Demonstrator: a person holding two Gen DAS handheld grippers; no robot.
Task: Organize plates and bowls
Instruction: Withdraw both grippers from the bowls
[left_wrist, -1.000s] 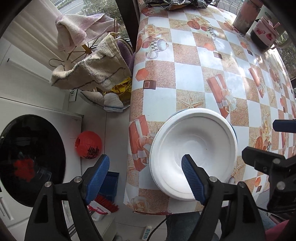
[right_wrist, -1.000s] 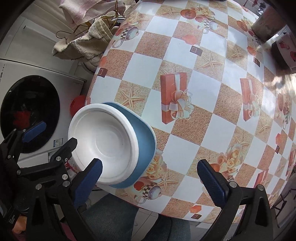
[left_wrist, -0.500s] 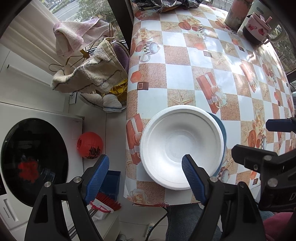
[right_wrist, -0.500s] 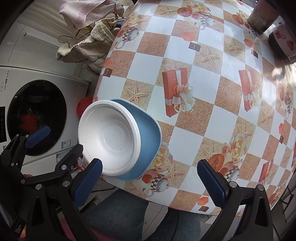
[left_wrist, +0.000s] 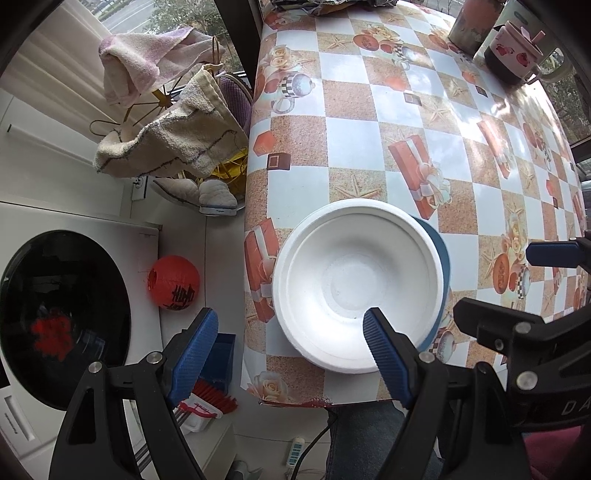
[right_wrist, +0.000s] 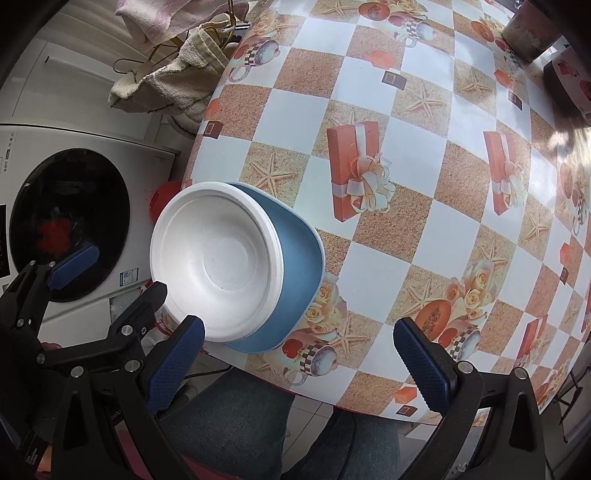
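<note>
Left wrist view looks straight down past the left tongs (left_wrist: 286, 347), spread wide and empty, with one blue pad over the near rim of the white bowl (left_wrist: 356, 284) and the other off the tabletop (left_wrist: 354, 147) edge. The bowl sits in a blue plate (right_wrist: 299, 266). The right tongs (right_wrist: 295, 354), steeply downward, hang spread and empty just right of the stack.

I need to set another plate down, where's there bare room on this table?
The tablecloth is bare from the white bowl on the blue plate across to the mug and brown pot. Only those far-edge things crowd it.
</note>
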